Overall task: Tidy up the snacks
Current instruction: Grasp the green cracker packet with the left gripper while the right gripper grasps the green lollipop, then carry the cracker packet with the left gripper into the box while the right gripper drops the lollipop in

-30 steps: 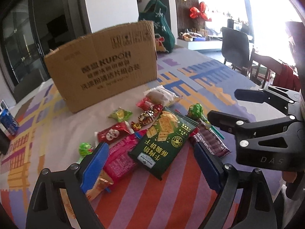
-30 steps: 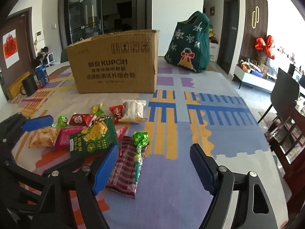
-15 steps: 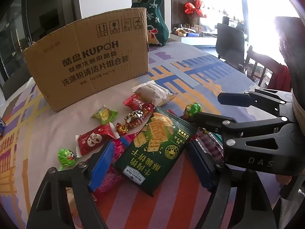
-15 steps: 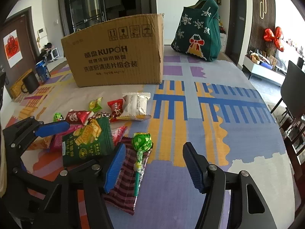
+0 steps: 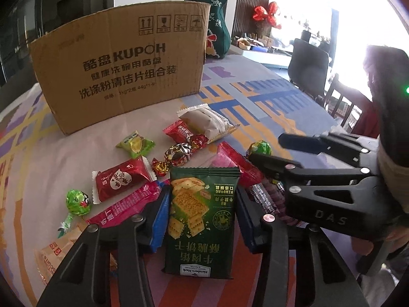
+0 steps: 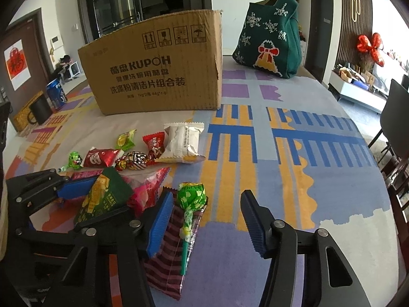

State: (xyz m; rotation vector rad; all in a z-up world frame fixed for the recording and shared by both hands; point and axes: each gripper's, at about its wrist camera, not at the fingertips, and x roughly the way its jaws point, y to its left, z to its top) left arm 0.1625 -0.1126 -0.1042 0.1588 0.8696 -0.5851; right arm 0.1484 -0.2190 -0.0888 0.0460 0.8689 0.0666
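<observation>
The green cracker packet (image 5: 202, 220), lying on the desk (image 6: 294, 179) among scattered snacks before the cardboard box (image 5: 122, 66), is bracketed by the half-open left hand-held gripper (image 5: 202, 220), closing being called for next, while the right hand-held gripper (image 6: 204, 220) is held wide beside the green lollipop (image 6: 190, 202).

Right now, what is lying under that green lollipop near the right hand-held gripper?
The green lollipop lies on a dark striped snack packet, its stick running down the wrapper. Under the packet only the patterned tablecloth shows around it; anything beneath the packet is covered.
</observation>
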